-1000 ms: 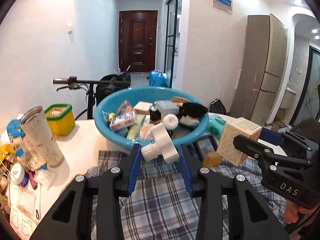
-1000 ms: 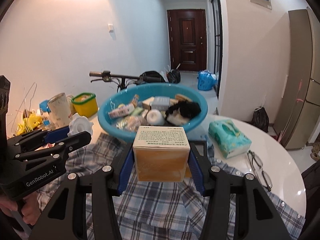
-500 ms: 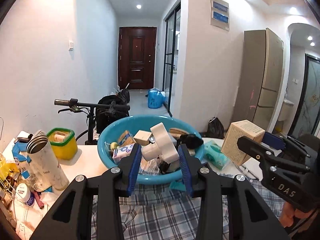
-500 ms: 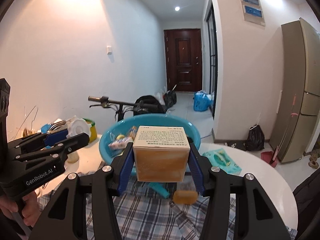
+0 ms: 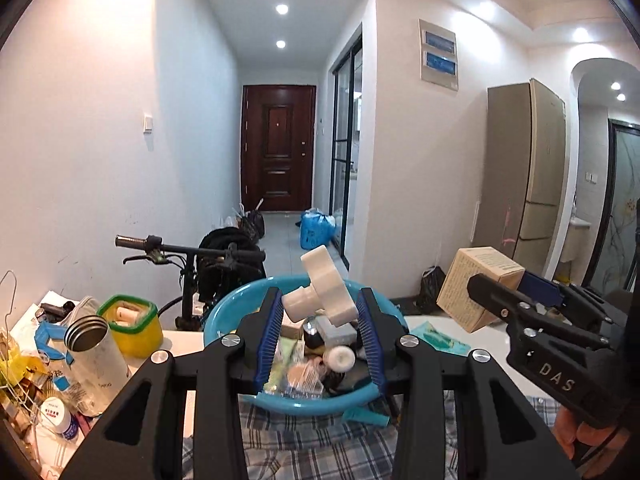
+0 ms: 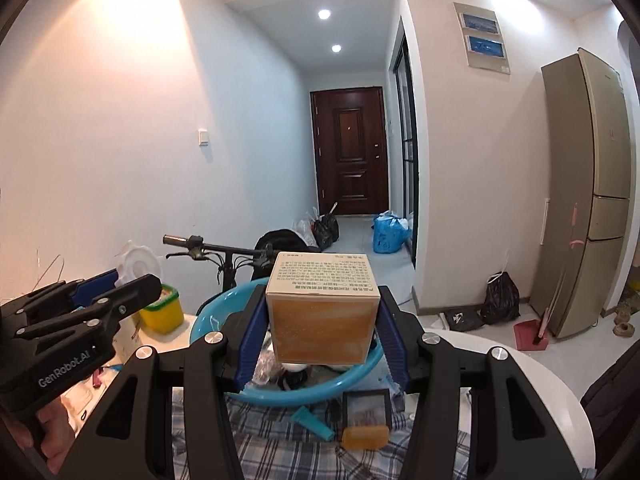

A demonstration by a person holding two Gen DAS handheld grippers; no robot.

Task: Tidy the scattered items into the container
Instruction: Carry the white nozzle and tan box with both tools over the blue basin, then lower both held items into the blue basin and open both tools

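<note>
Both grippers sit higher than a second ago, and the blue basin [image 5: 224, 320] has slid from mid-picture to low behind the fingers. The left gripper [image 5: 319, 334] pinches a white knob [image 5: 320, 296] between its blue pads, above the basin's near rim. The right gripper [image 6: 318, 334] clamps a tan box [image 6: 322, 308], also over the basin. Open air lies ahead above the basin. On the checked cloth [image 6: 280, 452] near the rim lie a teal tube [image 6: 312, 422], a small frame [image 6: 366, 404] and an amber bar [image 6: 365, 437].
</note>
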